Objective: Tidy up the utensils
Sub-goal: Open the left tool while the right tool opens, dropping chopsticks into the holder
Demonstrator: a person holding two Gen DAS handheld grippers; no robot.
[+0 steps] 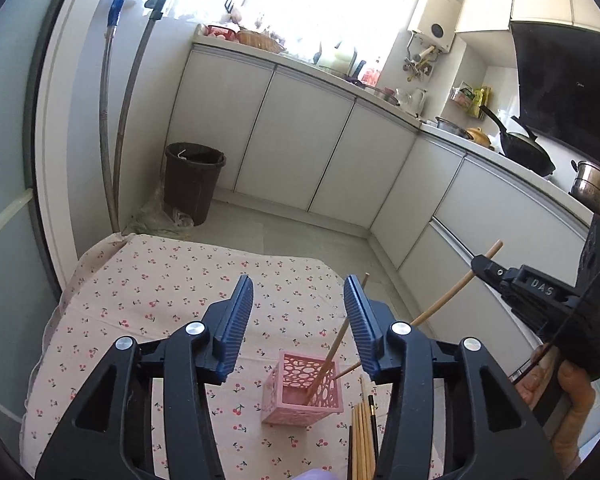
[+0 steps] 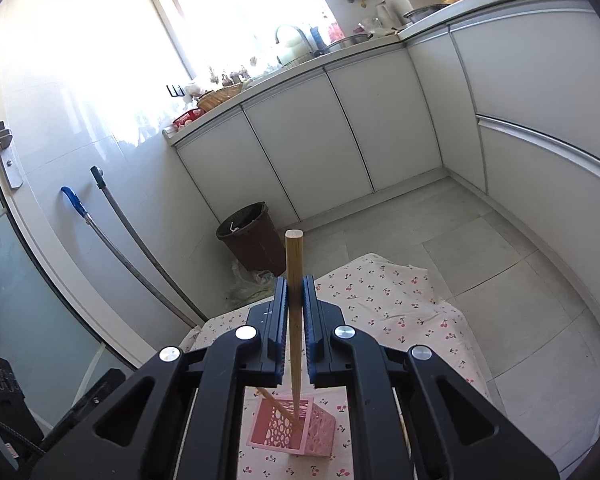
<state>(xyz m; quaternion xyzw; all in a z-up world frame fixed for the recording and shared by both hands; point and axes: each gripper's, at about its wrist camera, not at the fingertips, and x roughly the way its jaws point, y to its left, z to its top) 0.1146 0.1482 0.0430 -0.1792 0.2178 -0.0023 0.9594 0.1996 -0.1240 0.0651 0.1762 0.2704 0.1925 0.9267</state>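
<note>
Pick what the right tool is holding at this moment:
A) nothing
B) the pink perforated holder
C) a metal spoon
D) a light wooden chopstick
D: the right tool is shut on a light wooden chopstick, whose lower end hangs over or in the pink perforated square holder, which already has one wooden chopstick leaning in it.

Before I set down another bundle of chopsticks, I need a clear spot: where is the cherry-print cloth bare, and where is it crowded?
Bare: the cherry-print cloth left of and beyond the pink holder, out to its far edge. Crowded: right of the holder, where loose chopsticks lie close, and above it, where the right gripper grips a chopstick.
</note>
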